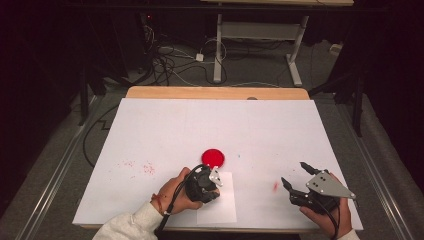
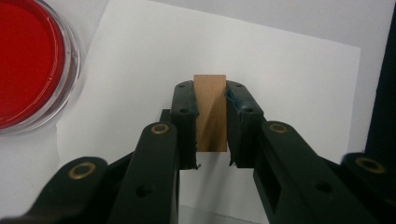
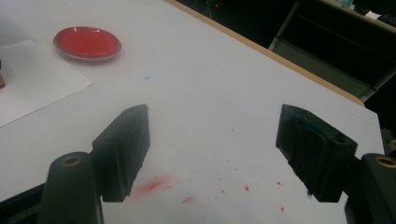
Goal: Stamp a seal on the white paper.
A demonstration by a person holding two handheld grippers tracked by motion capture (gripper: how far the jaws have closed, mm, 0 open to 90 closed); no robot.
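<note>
My left gripper (image 2: 211,100) is shut on a small wooden block (image 2: 210,112), its jaws pressing both sides, above a white sheet of paper (image 2: 280,79). In the high view this gripper (image 1: 212,186) sits over the paper sheet (image 1: 220,207) near the table's front edge. A round clear dish of red paint (image 1: 213,157) lies just beyond it, and is at the left edge of the left gripper view (image 2: 25,60). My right gripper (image 1: 295,175) stands open with nothing between its jaws, held low at the front right (image 3: 212,149). The red dish (image 3: 87,43) lies far left of it.
The table is covered with white paper (image 1: 165,130), with red paint smears at the left (image 1: 147,168) and near the right gripper (image 1: 275,186). A wooden table edge (image 1: 215,92) runs along the back. Cables and a desk frame lie on the floor beyond.
</note>
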